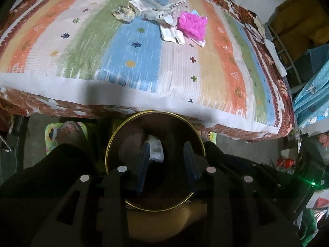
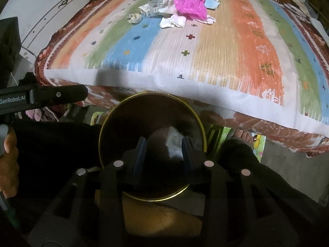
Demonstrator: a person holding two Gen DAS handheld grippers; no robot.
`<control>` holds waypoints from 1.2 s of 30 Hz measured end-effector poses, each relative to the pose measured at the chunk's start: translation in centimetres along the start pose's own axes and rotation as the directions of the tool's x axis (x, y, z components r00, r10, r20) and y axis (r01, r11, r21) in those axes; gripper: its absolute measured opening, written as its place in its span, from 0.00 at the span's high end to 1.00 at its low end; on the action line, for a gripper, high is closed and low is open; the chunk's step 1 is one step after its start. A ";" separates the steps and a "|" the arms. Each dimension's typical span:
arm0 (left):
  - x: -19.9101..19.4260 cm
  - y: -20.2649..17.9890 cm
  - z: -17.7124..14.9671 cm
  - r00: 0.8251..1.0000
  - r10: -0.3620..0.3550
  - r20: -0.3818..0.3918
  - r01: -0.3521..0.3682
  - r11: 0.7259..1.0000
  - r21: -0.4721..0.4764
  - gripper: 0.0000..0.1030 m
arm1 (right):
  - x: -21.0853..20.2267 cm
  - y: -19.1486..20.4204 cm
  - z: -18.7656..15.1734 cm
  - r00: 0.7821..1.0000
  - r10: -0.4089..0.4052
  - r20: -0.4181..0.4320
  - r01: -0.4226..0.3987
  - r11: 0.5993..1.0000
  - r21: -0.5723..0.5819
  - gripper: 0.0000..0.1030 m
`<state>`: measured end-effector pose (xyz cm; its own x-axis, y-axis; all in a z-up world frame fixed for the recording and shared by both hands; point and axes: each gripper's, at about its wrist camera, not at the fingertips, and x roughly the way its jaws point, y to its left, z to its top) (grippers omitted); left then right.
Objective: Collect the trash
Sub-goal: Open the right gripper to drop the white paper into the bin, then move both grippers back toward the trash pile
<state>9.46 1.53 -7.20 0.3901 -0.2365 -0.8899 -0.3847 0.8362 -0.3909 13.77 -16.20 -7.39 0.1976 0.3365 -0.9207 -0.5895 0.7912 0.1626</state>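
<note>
A round bin with a gold rim [image 1: 115, 135] [image 2: 107, 123] stands on the floor at the near edge of the bed. My left gripper [image 1: 167, 156] points down into it, jaws apart, with a white scrap of paper [image 1: 156, 150] loose in the bin beside its left finger. My right gripper [image 2: 164, 151] hangs over the same bin, also open, and a white crumpled scrap [image 2: 174, 144] lies below by its right finger. Further trash sits far back on the striped bedspread: a pink plastic bag [image 1: 192, 25] [image 2: 190, 5], crumpled paper [image 1: 125, 12] [image 2: 133, 17] and white wrappers [image 1: 172, 34] [image 2: 172, 21].
The bed [image 1: 144, 94] [image 2: 185, 82] overhangs the bin's far side. A person's sandalled feet [image 1: 70, 131] [image 2: 240, 135] rest on a colourful mat on either side of the bin, with dark trouser legs beside it. The left gripper's black body [image 2: 41, 96] shows at the left. Clutter [image 1: 308, 82] lines the right.
</note>
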 end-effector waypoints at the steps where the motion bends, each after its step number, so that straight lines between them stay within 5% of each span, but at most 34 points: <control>1: -0.2 0.1 0.1 1.000 -0.003 0.007 0.003 1.000 -0.008 0.63 | -0.1 -0.1 0.1 1.000 0.003 0.006 -0.003 1.000 0.004 0.66; 10: -2.0 0.8 2.0 0.993 0.034 0.110 -0.031 0.999 -0.033 0.34 | -1.4 -0.6 1.7 0.997 0.026 0.073 -0.027 0.999 0.019 0.54; 19: -3.5 1.2 4.7 0.979 0.083 0.184 -0.078 0.996 -0.031 0.17 | -3.0 0.0 4.0 0.990 0.029 0.135 -0.024 0.999 -0.042 0.39; 36: -3.6 2.6 9.6 0.979 0.114 0.168 -0.102 0.992 -0.079 0.06 | -4.5 -1.0 10.8 0.976 0.007 0.218 0.010 0.997 -0.077 0.09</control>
<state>15.08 9.34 -2.78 0.4790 -0.0530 -0.8762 -0.4872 0.8143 -0.3156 21.94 -12.96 0.47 0.3593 0.4451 -0.8202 -0.6458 0.7531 0.1258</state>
